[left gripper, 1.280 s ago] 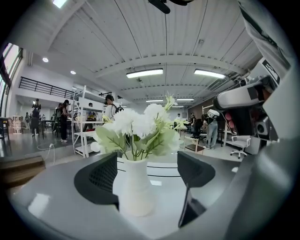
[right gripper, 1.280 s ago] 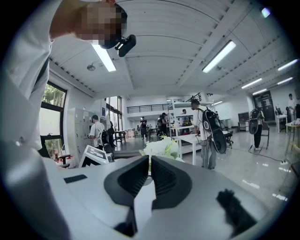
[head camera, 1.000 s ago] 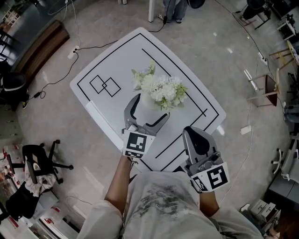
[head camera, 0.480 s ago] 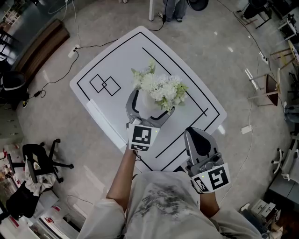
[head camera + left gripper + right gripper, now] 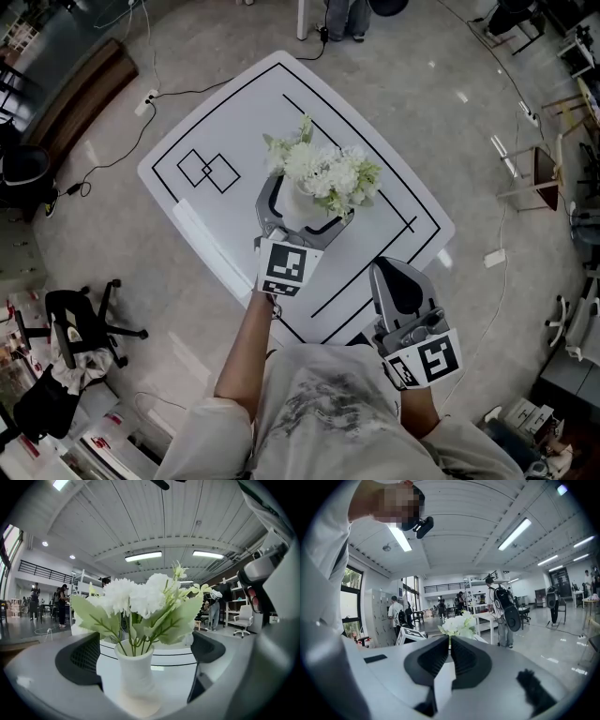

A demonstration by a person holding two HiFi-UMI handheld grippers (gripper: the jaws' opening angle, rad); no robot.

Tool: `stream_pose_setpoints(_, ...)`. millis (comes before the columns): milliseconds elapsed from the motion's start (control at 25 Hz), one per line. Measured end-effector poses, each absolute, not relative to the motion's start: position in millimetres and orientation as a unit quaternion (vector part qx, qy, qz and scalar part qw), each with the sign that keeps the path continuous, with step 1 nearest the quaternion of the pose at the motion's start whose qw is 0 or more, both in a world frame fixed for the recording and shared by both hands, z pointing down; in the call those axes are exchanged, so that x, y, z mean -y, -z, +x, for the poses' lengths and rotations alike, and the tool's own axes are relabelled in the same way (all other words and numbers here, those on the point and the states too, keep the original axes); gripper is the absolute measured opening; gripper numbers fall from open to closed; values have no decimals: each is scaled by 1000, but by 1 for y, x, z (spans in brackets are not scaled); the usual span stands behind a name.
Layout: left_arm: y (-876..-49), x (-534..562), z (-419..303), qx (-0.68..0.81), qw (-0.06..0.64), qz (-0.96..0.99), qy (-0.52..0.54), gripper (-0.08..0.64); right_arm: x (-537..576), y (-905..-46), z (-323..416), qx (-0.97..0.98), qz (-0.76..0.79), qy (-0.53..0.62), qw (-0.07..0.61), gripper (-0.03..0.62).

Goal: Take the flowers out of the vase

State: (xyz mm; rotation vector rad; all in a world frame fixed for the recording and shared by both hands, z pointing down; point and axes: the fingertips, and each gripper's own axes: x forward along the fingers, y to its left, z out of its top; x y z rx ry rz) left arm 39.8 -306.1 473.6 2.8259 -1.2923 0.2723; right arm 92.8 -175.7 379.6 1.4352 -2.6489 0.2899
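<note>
The spread jaws of our left gripper (image 5: 147,653) flank the white vase (image 5: 135,677) untouched. Overhead, flowers (image 5: 323,173) at twelve o'clock mostly hide it. Our right gripper (image 5: 450,656) is closed and empty.

No word, number or brand can be read anywhere. The only printed signs are a black-and-white square marker (image 5: 284,266) on the cube of the left claw (image 5: 307,202), a like marker (image 5: 432,358) on the cube of the right claw (image 5: 395,274), and black lines with two overlapping squares (image 5: 211,172) drawn on the white worktop (image 5: 244,122).
</note>
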Motion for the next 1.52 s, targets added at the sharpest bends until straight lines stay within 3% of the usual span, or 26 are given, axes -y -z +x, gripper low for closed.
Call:
stream_pose_setpoints(240,-472,302,40,403,4,911,-90,591,190,-376,108,875,476,-66,58,26)
stream_pose_setpoints(1040,-466,298,38,399,-19,912,-96,586,272,-415,84,919,380,-28,105,234)
stream_pose_setpoints(1520,-465,297,43,392,-19,915,-96,584,287,-436,60,954,272,-94,88,265)
